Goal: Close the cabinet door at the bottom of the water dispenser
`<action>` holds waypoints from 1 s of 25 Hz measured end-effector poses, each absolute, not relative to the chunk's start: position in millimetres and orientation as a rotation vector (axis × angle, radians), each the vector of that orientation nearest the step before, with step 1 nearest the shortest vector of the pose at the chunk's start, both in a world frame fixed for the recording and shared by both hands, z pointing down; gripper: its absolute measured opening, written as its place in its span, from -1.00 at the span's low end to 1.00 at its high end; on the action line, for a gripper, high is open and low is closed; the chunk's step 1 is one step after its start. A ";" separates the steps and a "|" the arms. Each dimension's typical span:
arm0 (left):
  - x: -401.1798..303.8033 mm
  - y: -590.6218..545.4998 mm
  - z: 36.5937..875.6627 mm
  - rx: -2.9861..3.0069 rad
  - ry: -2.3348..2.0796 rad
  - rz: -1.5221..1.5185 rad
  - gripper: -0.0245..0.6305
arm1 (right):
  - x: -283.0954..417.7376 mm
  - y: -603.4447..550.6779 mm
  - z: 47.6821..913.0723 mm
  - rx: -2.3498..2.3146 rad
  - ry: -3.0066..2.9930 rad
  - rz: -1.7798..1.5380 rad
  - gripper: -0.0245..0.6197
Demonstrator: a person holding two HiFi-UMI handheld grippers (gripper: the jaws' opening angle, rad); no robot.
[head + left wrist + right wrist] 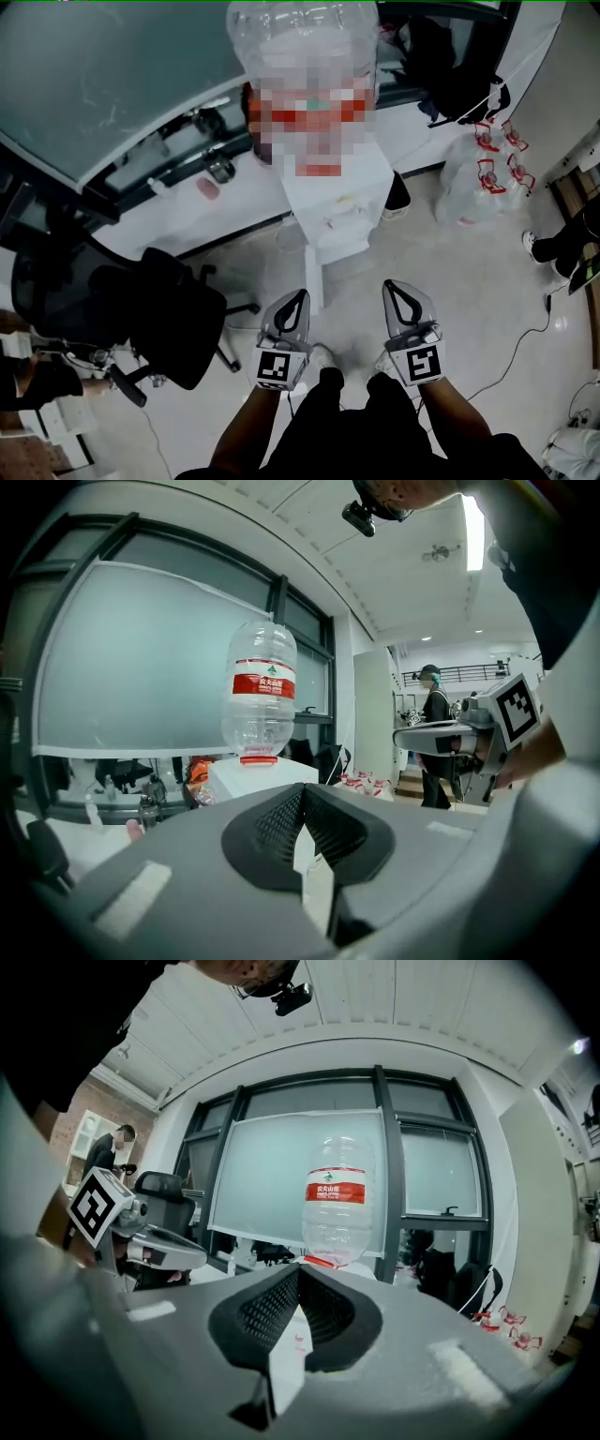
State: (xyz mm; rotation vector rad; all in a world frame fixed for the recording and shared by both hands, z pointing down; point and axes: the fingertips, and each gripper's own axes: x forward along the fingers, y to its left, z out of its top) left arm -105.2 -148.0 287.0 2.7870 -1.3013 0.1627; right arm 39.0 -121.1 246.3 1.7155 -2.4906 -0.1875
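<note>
Pale floor (469,281) mid-frame under white water dispenser (342,202); black office chair (159,319) crowding lower left, open floor at right. Left gripper (300,298) and right gripper (391,287) clenched, empty.

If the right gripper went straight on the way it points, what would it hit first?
The right gripper most likely meets the white body of the water dispenser, below the bottle; nothing shows between, though depth is unclear.

Clear plastic bottle (260,691), smooth dispenser (339,208) (also plastic)
</note>
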 end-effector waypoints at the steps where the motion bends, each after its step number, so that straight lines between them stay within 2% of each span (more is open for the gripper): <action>1: -104.5 -149.9 291.6 2.774 -1.324 0.162 -0.87 | 41.2 -123.9 249.6 1.710 -2.503 -0.188 -0.91; 10: -112.7 -165.9 385.1 2.693 -1.474 0.155 -0.87 | 48.7 -146.2 333.0 1.692 -2.578 -0.176 -0.91; 25: -153.1 -213.3 634.7 2.573 -1.737 0.114 -0.87 | 30.2 -196.8 603.7 1.588 -2.680 -0.168 -0.91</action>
